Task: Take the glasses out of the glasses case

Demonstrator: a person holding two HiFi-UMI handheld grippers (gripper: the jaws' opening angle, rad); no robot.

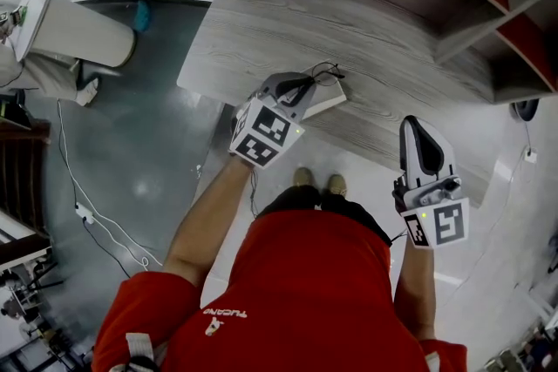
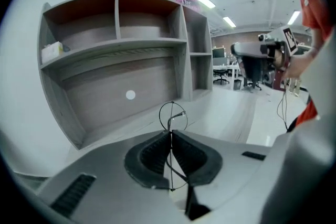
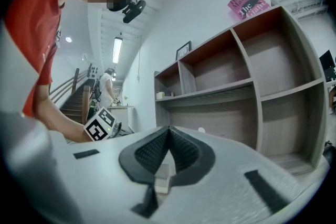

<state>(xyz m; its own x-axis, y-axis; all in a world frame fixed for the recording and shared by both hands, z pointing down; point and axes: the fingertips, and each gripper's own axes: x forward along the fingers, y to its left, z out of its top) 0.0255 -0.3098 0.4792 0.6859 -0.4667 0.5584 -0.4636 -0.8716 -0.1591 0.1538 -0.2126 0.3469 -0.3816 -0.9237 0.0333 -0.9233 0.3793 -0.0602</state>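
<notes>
"Black wire, entry one: where does it sit?"

"Item one: thin black wire-rimmed glasses (image 2: 175,115), pinched in my left gripper (image 2: 170,132). Its jaws are closed onto the frame. One round rim stands past the tips at 12 o'clock in the left gripper view, and a wire arm runs back between the pads."

"And the case?"

"Item two: pale, flat, rectangular glasses case (image 1: 327,103). It lies on the grey wood-grain desk (image 1: 392,48), at 3 o'clock of the left gripper's body in the head view, partly hidden under it. The glasses show at 12 o'clock of the case there, over its far edge. I cannot tell whether they touch it, or whether the case is open."

"Right side?"

"Item three: my right gripper (image 1: 417,128), at 4 o'clock of the left one, near the desk's front edge and well apart from the case. Its jaws are pressed together, with nothing between the pads."

"Fixtures?"

"Item four: grey wooden shelf unit (image 2: 115,42) with red-brown inner faces, at 12 o'clock beyond the desk."
</notes>
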